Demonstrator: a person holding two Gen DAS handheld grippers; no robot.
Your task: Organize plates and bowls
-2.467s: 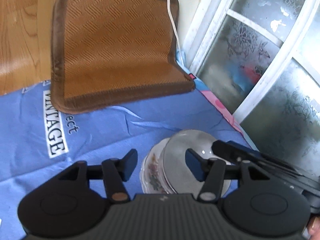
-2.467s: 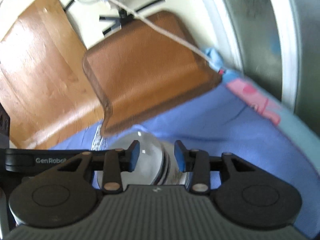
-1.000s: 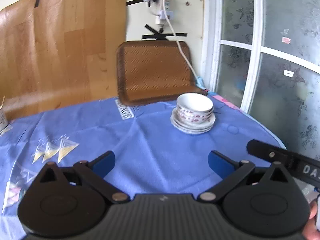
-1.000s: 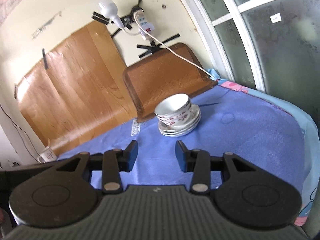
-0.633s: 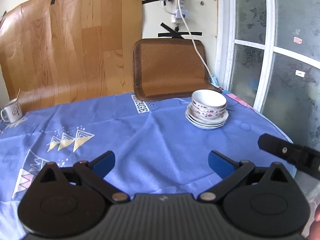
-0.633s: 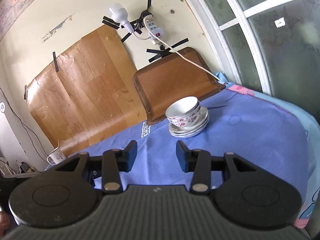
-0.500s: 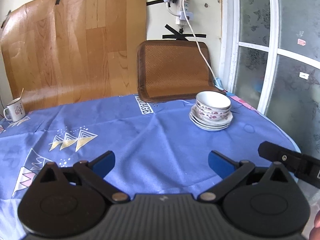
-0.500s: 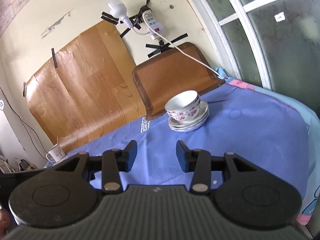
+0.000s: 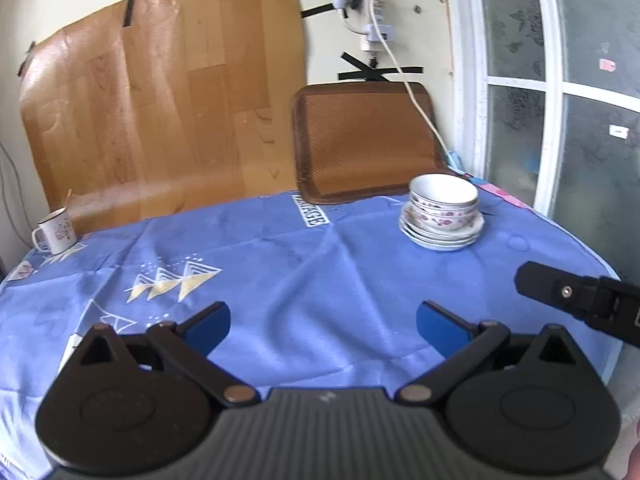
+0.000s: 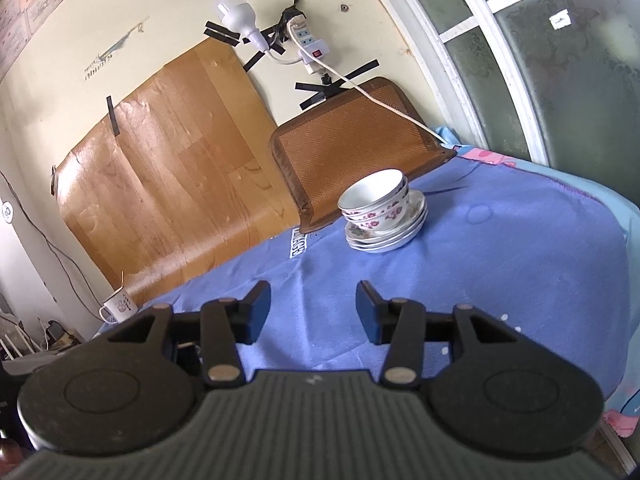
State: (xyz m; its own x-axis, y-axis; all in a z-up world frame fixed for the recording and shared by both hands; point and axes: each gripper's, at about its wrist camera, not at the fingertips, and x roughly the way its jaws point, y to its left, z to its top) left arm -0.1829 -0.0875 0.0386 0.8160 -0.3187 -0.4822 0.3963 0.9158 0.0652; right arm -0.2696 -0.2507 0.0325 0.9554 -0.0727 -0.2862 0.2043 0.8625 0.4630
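Blue tablecloth bears upright bowls on plates.

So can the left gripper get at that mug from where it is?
Probably yes: the left gripper is open and empty, and only bare blue cloth lies between it and the mug.

White bowls with pink floral bands sit on white plates edged with faint flowers. The worktop's cloth is blue with yellow and white triangle motifs. A brown herringbone-woven mat leans behind. A white mug carries a reddish print. The left tool has blue pads; the right tool is black.
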